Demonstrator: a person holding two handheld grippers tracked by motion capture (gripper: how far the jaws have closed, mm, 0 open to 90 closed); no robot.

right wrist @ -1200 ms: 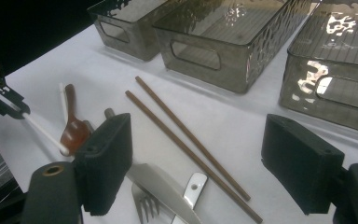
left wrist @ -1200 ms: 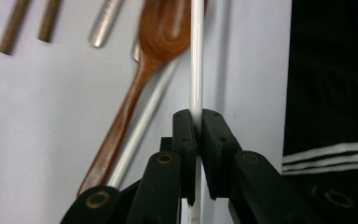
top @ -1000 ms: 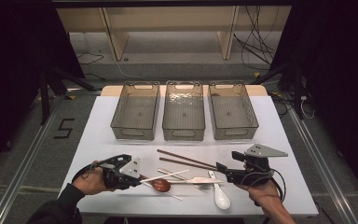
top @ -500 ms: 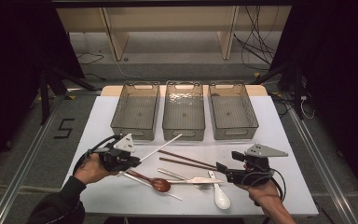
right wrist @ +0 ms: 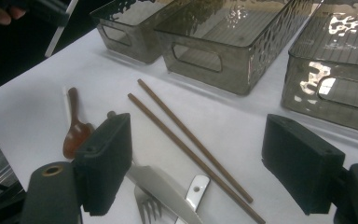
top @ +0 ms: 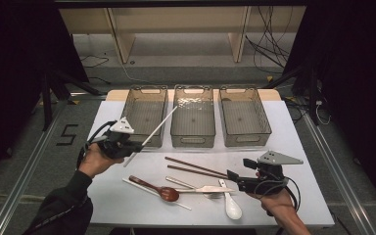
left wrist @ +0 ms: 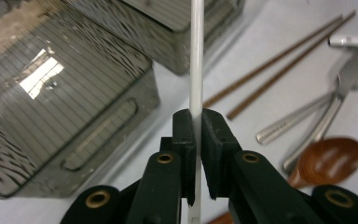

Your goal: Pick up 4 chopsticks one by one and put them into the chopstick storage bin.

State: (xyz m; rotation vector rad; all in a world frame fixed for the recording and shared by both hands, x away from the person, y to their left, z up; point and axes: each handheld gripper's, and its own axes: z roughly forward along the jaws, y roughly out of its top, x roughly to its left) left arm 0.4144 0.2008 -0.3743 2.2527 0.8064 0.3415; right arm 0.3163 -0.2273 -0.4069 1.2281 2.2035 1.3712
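My left gripper is shut on a white chopstick and holds it above the table, just in front of the left bin. The stick slants up over that bin's front right corner. In the left gripper view the chopstick runs straight up from between the closed jaws. My right gripper rests low at the table's front right, open, with nothing between its jaws. It faces two brown chopsticks, a wooden spoon and a knife.
Three smoky clear bins stand in a row at the back: the left one, the middle bin and the right bin. On the white table lie another white chopstick, a fork and a white ceramic spoon.
My left gripper has lifted the white chopstick off the table and carried it back and up toward the left bin. The right gripper has stayed put.
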